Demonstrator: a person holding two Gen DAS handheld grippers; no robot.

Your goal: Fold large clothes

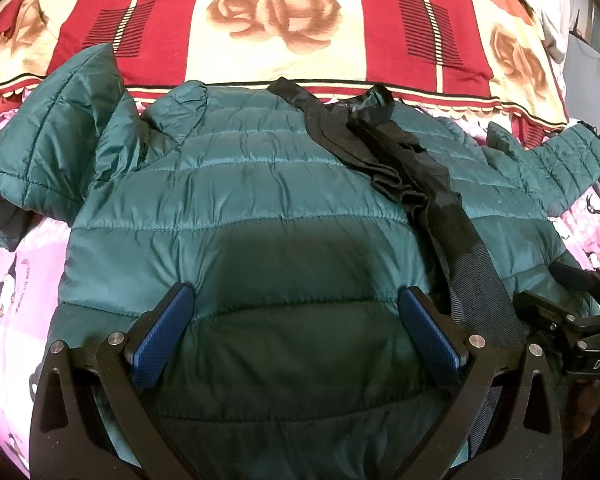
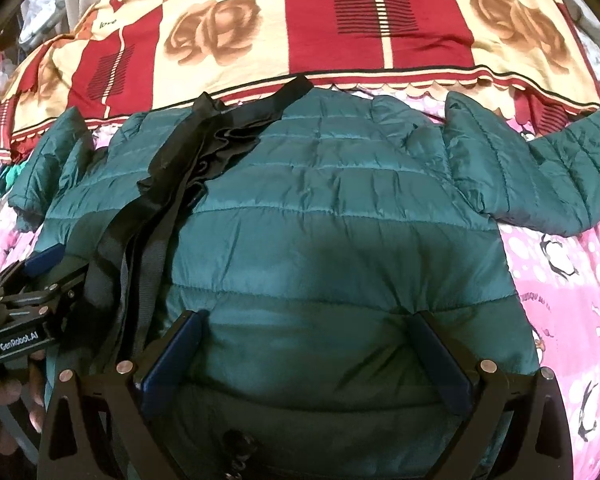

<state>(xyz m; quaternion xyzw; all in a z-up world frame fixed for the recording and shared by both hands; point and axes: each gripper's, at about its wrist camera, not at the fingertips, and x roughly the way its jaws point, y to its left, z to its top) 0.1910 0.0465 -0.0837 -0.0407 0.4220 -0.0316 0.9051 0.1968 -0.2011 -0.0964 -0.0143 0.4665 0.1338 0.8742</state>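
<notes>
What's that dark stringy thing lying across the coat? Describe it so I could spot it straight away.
Start at the big teal quilted puffer jacket spread flat on the pink penguin-print bedsheet, below the red and cream rose blanket. Running diagonally over the jacket, from its far edge towards the near side, lies a bunched black fabric strap. It is the only black, narrow, unquilted piece on the jacket.

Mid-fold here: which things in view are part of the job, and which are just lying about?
Part of the job:
- green puffer jacket
- left gripper, jaws open
- right gripper, jaws open

Lying about:
- black strap draped across the jacket
- red rose blanket
- pink penguin sheet
</notes>
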